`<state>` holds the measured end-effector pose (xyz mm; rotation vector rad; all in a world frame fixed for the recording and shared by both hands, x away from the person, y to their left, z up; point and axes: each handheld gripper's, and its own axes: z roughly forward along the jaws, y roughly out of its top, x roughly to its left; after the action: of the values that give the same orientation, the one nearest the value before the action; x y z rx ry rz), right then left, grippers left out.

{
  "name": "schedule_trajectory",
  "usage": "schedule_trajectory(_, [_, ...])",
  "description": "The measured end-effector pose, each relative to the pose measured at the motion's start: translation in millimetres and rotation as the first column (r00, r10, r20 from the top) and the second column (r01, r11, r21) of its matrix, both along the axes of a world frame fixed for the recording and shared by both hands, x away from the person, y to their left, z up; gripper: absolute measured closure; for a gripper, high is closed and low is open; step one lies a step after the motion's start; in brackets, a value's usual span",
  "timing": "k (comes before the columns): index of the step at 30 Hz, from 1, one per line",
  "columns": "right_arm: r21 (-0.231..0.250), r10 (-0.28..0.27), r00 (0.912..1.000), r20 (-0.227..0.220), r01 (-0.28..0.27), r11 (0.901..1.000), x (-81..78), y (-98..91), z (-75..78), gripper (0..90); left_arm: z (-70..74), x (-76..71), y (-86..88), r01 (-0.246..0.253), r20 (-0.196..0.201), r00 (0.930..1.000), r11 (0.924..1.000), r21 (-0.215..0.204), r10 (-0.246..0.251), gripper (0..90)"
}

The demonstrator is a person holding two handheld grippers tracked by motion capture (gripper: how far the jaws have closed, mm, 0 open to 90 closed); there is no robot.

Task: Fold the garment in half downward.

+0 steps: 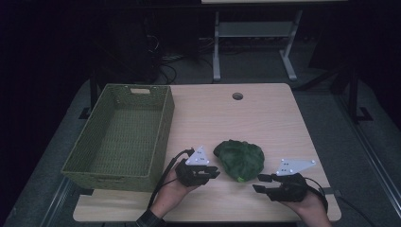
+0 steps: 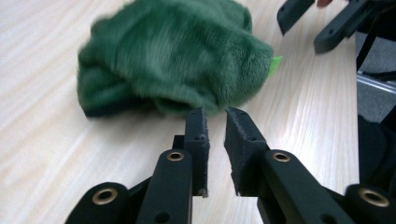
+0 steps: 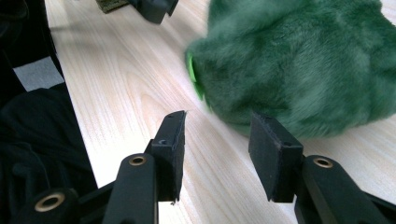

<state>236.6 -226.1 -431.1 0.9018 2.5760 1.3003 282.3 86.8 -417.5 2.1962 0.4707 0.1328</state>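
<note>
Black two-jaw left gripper (image 1: 213,172) & right gripper (image 1: 258,183), each w/ grey three-cornered plate on top, black cable trailing. Brass-ringed screw holes along jaw arms. Dark cuff at left wrist.

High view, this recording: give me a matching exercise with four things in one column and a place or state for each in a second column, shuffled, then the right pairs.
Things:
1. woven basket
2. green plush cloth
3. left gripper
4. right gripper

Places or states:
A. crumpled on the table between both grippers
B. on the table's left side, nothing inside
C. fingers wide apart, nothing between them
D. fingers a narrow gap apart, nothing between them

Pairs: 1-B, 2-A, 3-D, 4-C
</note>
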Motion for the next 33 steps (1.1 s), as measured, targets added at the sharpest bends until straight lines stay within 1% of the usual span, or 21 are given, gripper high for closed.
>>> schedule_trajectory(2, [0.000,-0.011,0.9999,0.001,0.011,0.9999,2.0,-0.5,2.5,61.3,4.4,3.5,-1.7,-0.004,-0.003,1.0000,0.9998,-0.021,0.004,82.4])
schedule_trajectory(6, [0.011,-0.056,0.9984,0.007,0.056,0.9984,16.6,-4.2,9.0,77.8,9.5,14.3,-10.4,-0.002,-0.018,0.9998,0.9991,-0.042,0.001,88.4])
schedule_trajectory(8, [0.001,-0.074,0.9971,0.017,0.074,0.9973,25.3,-4.6,10.3,82.8,10.9,21.6,-20.1,-0.001,-0.034,0.9994,0.9983,-0.058,-0.001,89.4])
schedule_trajectory(9, [0.001,-0.074,0.9971,0.017,0.074,0.9973,25.3,-4.6,10.3,82.8,10.9,21.6,-20.1,-0.001,-0.034,0.9994,0.9983,-0.058,-0.001,89.5])
schedule_trajectory(10, [-0.010,-0.096,0.9953,0.013,0.096,0.9953,38.3,-3.4,9.2,86.6,10.4,24.3,-25.9,0.001,-0.038,0.9993,0.9985,-0.055,-0.003,89.5])
schedule_trajectory(11, [-0.017,-0.096,0.9951,0.021,0.097,0.9952,41.7,-3.2,8.2,87.3,9.1,26.1,-29.8,0.003,-0.037,0.9993,0.9989,-0.048,-0.004,89.5])
schedule_trajectory(13, [-0.036,-0.113,0.9935,0.019,0.113,0.9929,49.8,-1.5,4.4,88.7,3.2,30.8,-36.3,-0.005,-0.037,0.9993,0.9995,-0.031,0.004,89.5])
schedule_trajectory(14, [-0.048,-0.115,0.9932,0.020,0.116,0.9921,54.0,-1.0,1.6,89.0,-0.9,34.0,-38.2,-0.011,-0.039,0.9992,0.9999,-0.004,0.011,89.5])
schedule_trajectory(15, [-0.059,-0.116,0.9931,0.014,0.117,0.9913,57.6,-0.4,-1.2,89.4,-4.5,36.2,-39.7,-0.020,-0.044,0.9988,0.9998,0.008,0.020,89.6])
schedule_trajectory(16, [-0.059,-0.116,0.9931,0.014,0.117,0.9913,57.6,-0.4,-1.2,89.4,-4.5,36.2,-39.7,-0.020,-0.044,0.9988,0.9998,0.008,0.020,89.6])
schedule_trajectory(17, [-0.087,-0.118,0.9930,-0.007,0.117,0.9893,64.5,2.1,-8.6,89.6,-16.6,44.5,-41.2,-0.048,-0.031,0.9983,0.9963,0.071,0.050,89.6])
schedule_trajectory(18, [-0.095,-0.117,0.9930,-0.015,0.115,0.9888,67.2,3.5,-12.2,89.7,-19.9,47.2,-41.1,-0.055,-0.037,0.9977,0.9954,0.079,0.058,89.6])
schedule_trajectory(21, [-0.113,-0.112,0.9926,-0.046,0.106,0.9879,72.9,8.8,-20.5,89.8,-28.5,54.3,-41.1,-0.072,-0.033,0.9966,0.9912,0.111,0.076,89.6])
schedule_trajectory(22, [-0.124,-0.103,0.9934,-0.049,0.097,0.9876,74.4,10.8,-22.8,89.8,-31.1,55.6,-42.1,-0.081,-0.018,0.9963,0.9877,0.134,0.084,89.7])
schedule_trajectory(25, [-0.140,-0.095,0.9927,-0.074,0.084,0.9865,76.4,15.7,-30.3,89.9,-38.0,59.8,-43.3,-0.088,-0.014,0.9957,0.9807,0.174,0.092,89.7])
schedule_trajectory(26, [-0.140,-0.095,0.9927,-0.074,0.084,0.9865,76.4,15.7,-30.3,89.9,-38.0,59.8,-43.3,-0.088,-0.014,0.9957,0.9807,0.174,0.092,89.7])
schedule_trajectory(27, [-0.151,-0.087,0.9930,-0.081,0.074,0.9858,76.5,17.2,-34.8,89.9,-43.0,61.5,-44.4,-0.091,-0.008,0.9954,0.9727,0.213,0.095,89.7])
schedule_trajectory(28, [-0.143,-0.091,0.9925,-0.082,0.078,0.9866,76.0,17.4,-35.0,89.9,-44.9,62.3,-44.1,-0.094,-0.001,0.9954,0.9722,0.215,0.096,89.7])
schedule_trajectory(30, [-0.157,-0.089,0.9924,-0.085,0.075,0.9847,75.4,17.4,-34.0,89.9,-44.2,63.4,-42.3,-0.094,-0.005,0.9952,0.9714,0.218,0.097,89.6])
schedule_trajectory(32, [-0.170,-0.089,0.9926,-0.082,0.074,0.9826,74.3,16.9,-33.8,89.8,-41.9,62.9,-39.6,-0.099,-0.014,0.9945,0.9753,0.197,0.104,89.6])
schedule_trajectory(33, [-0.167,-0.087,0.9937,-0.071,0.074,0.9832,73.3,15.8,-33.3,89.9,-40.0,62.2,-37.9,-0.098,-0.017,0.9945,0.9771,0.189,0.103,89.6])
